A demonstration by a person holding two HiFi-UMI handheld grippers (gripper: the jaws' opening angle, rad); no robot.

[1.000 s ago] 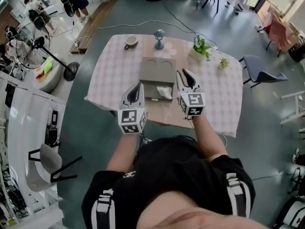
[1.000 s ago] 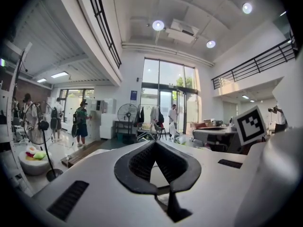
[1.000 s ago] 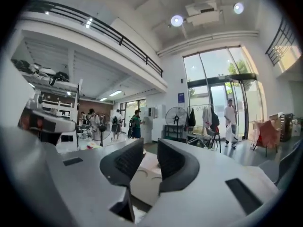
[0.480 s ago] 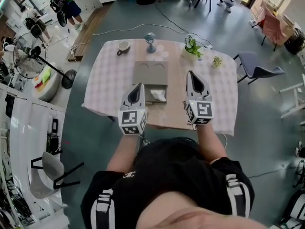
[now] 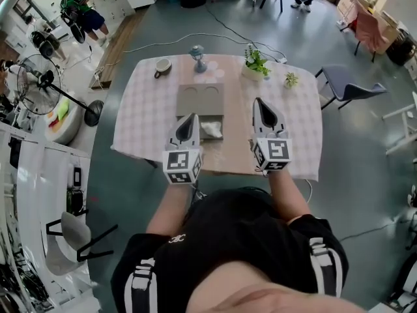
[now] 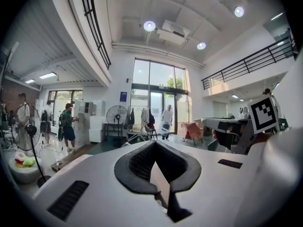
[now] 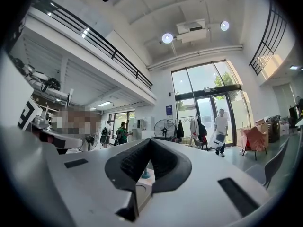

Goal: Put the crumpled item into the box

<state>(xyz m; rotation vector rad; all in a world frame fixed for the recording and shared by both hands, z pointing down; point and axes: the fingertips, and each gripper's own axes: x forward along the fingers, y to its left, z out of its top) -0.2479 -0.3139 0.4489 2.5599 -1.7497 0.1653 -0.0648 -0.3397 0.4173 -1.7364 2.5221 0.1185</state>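
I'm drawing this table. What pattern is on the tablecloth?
The tablecloth has small pale pink and white checks, best seen in the head view.

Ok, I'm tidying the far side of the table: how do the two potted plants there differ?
The larger potted plant is bushier and taller than the smaller potted plant. The larger stands nearer the middle of the table, the smaller nearer its right edge. Both are green and upright.

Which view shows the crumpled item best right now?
The head view: the white crumpled item lies in the open box on the table. Neither gripper view shows it; both look across the room over their own jaws.
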